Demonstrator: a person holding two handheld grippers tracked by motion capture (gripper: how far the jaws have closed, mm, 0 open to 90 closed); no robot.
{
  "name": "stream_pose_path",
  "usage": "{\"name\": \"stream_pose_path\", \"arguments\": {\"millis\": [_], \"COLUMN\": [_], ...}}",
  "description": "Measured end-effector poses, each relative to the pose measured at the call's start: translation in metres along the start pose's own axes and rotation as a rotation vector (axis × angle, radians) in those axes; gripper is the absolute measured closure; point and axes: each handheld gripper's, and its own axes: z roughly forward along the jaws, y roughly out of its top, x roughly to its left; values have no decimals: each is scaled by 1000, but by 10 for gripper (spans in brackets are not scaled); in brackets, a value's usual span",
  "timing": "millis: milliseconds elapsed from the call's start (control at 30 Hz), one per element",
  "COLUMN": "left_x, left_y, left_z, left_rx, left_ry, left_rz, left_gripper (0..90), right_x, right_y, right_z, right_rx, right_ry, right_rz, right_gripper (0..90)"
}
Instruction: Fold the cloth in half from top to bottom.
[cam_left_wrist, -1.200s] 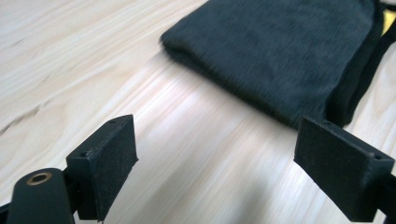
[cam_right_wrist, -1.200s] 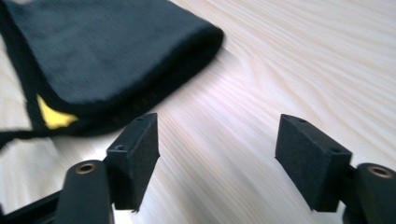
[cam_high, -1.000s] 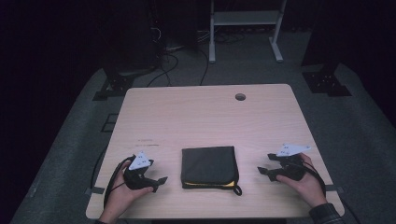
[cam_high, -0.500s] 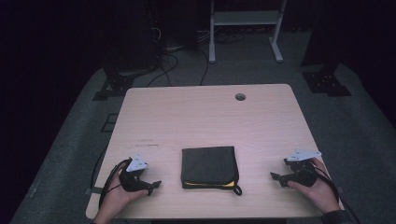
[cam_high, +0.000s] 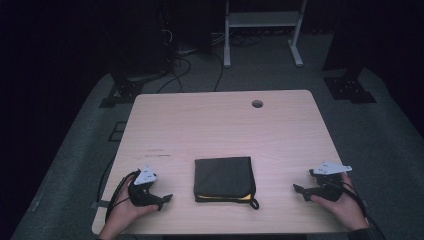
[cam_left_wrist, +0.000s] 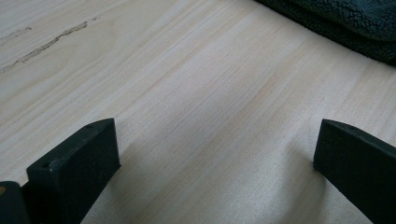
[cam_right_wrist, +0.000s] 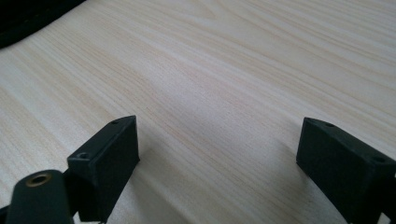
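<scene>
While resting on the pale wooden tabletop (cam_high: 220, 125): folded dark cloth (cam_high: 223, 179) at the near edge, midway between left tool (cam_high: 162, 199) and right tool (cam_high: 300, 190), each well apart from it, jaws just opened wide, empty.

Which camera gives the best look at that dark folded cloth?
The high view: the whole folded cloth lies flat, yellow trim along its near edge. The left gripper view catches one fuzzy edge; the right gripper view, a dark corner.
</scene>
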Motion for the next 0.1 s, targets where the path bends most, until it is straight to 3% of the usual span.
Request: {"name": "stream_pose_path", "arguments": {"millis": [100], "left_x": [0], "left_y": [0], "left_z": [0], "left_rx": [0], "left_ry": [0], "left_rz": [0], "left_gripper": [0], "right_x": [0], "right_y": [0], "right_z": [0], "right_rx": [0], "right_ry": [-1], "right_rz": [-2], "right_gripper": [114]}}
